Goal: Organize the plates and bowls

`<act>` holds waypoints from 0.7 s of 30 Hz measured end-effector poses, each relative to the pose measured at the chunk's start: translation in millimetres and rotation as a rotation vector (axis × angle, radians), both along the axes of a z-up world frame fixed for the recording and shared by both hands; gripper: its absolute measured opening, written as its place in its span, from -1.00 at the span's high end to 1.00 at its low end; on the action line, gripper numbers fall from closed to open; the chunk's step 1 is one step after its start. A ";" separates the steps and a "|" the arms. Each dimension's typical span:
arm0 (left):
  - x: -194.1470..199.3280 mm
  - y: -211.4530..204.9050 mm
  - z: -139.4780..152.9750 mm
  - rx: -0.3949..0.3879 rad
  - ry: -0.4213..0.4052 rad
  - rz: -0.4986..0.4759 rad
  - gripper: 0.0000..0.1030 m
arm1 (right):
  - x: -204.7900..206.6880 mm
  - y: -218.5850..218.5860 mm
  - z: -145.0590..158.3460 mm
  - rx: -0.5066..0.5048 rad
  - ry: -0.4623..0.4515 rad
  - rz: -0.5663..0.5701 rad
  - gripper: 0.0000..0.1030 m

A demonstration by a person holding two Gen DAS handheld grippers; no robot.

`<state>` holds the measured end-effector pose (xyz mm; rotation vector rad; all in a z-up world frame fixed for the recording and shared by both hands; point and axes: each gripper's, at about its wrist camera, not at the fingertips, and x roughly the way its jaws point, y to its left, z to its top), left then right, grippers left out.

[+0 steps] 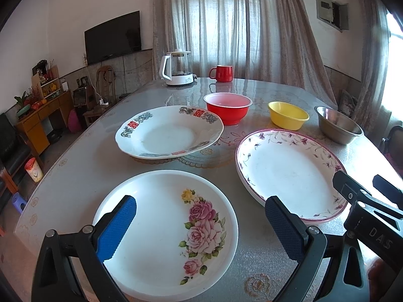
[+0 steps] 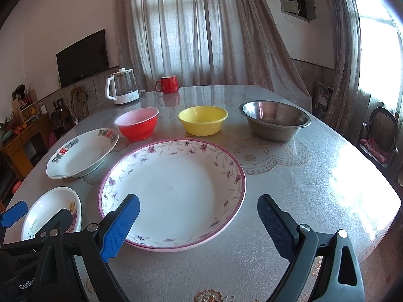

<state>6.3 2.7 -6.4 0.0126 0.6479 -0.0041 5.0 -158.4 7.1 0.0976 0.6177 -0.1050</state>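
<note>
Three plates lie on the table. A rose plate [image 1: 166, 234] lies nearest, under my open left gripper [image 1: 201, 229], whose blue pads hover over its left part and just past its right rim. A purple-flower plate [image 1: 289, 173] [image 2: 173, 191] lies to the right, in front of my open right gripper [image 2: 199, 226]. A plate with red characters [image 1: 168, 130] [image 2: 80, 154] sits behind. Further back stand a red bowl [image 1: 228, 108] [image 2: 137, 123], a yellow bowl [image 1: 288, 118] [image 2: 202, 123] and a steel bowl [image 1: 338, 128] [image 2: 274, 123]. Neither gripper holds anything.
A white kettle [image 1: 177, 69] [image 2: 122, 88] and a red mug [image 1: 223, 73] [image 2: 168, 84] stand at the table's far edge by the curtains. The table [image 2: 314, 188] has bare surface at the right. A chair [image 2: 380, 138] stands beyond its right edge, furniture to the left.
</note>
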 end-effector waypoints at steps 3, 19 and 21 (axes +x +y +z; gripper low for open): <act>0.8 -1.5 1.4 0.001 -0.002 -0.003 -0.99 | 0.1 -0.6 1.2 -0.001 -0.004 0.000 -0.87; 6.4 -12.9 0.5 0.027 0.006 -0.038 -0.99 | 6.3 -12.7 -3.5 0.034 0.008 0.001 -0.87; 7.5 -13.9 0.5 0.023 0.009 -0.045 -0.99 | 7.0 -15.1 -4.1 0.039 0.011 0.000 -0.87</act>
